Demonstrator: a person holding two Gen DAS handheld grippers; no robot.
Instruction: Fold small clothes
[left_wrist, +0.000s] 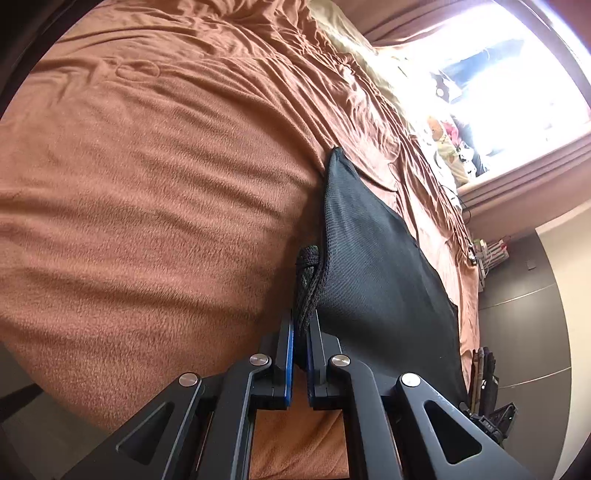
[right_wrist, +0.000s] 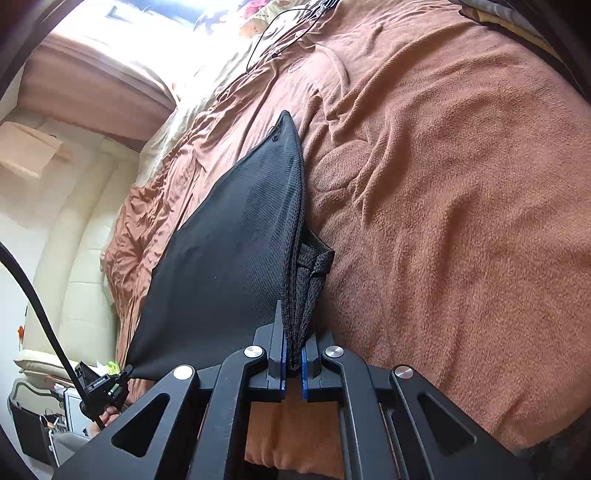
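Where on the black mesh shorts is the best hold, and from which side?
At the bunched waistband corners of the black mesh shorts, coming in along the edge from the near side: the left gripper and right gripper each pinch one there, stretching it above the brown blanket.

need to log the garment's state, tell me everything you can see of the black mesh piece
The black mesh garment is thin, fine-holed fabric, stretched taut into a flat panel with one corner pointing away. A bunched, knotted drawcord hangs at its gripped edge. The left gripper and right gripper each pinch it, holding it over the brown fleece blanket.
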